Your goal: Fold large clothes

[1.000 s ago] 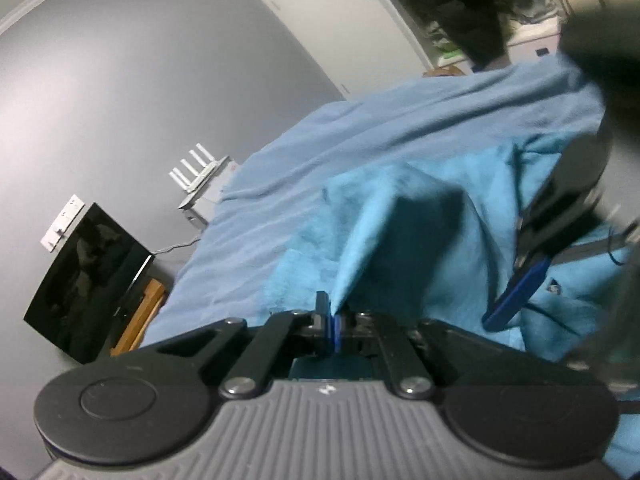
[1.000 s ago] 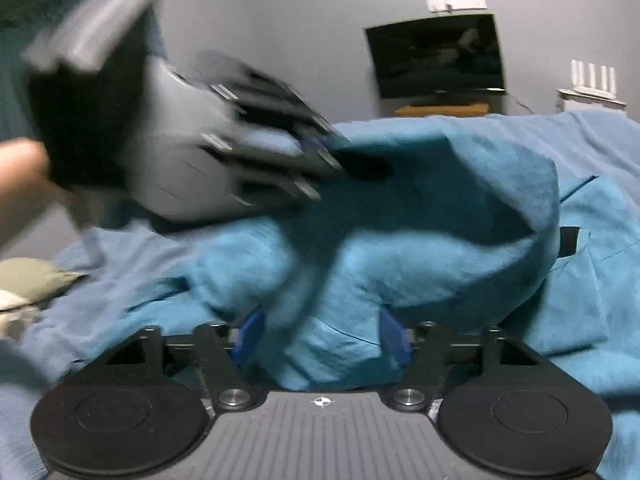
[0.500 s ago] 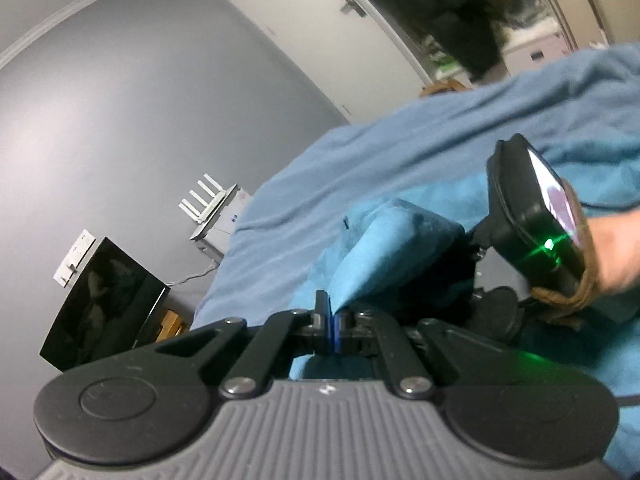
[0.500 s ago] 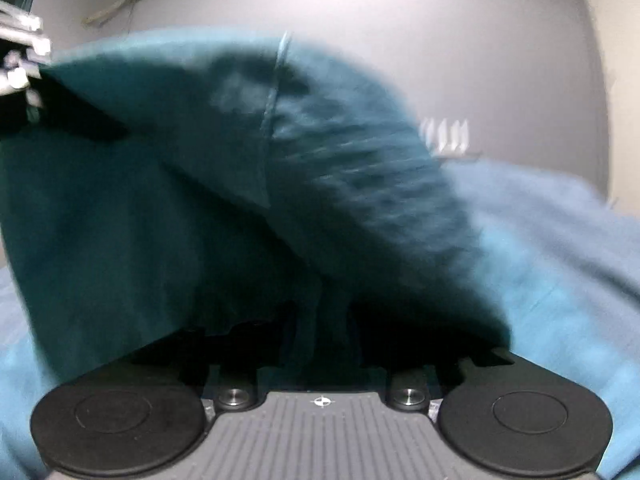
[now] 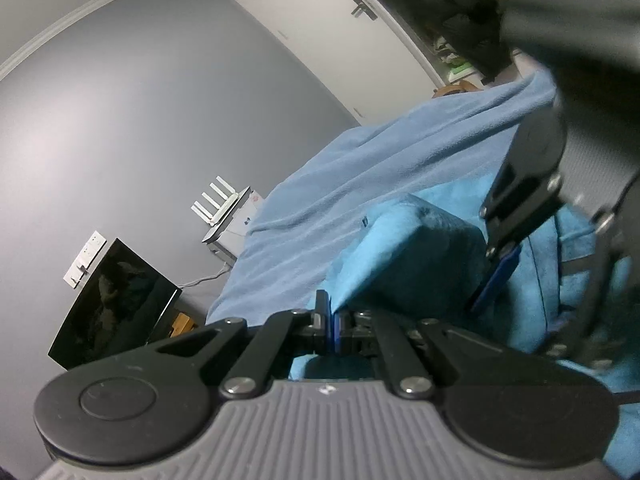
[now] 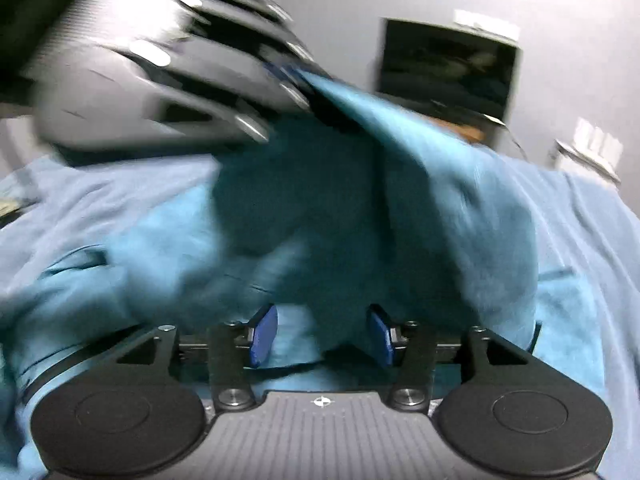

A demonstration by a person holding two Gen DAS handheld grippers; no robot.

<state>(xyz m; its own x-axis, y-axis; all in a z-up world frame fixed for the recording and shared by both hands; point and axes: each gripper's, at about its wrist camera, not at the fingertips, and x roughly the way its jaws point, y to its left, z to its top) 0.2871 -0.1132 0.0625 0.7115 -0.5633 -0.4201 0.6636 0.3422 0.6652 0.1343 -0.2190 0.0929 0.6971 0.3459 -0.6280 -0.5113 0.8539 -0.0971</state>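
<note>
Left wrist view: left hand-held gripper has its jaws together, clamped on an edge of the large teal fabric garment, which rises off the bed in a tented peak. The light blue fleece blanket covers the bed under it. Right hand-held gripper sits just beside the peak.

Right wrist view, blurred: right hand-held gripper jaws apart, just been opening; cloth lies between the pads but they don't press on it. Garment is bunched, no flat panel, no clean crease.

Progress: early. 1 edge held. Spreading and every fold look left to do.
</note>
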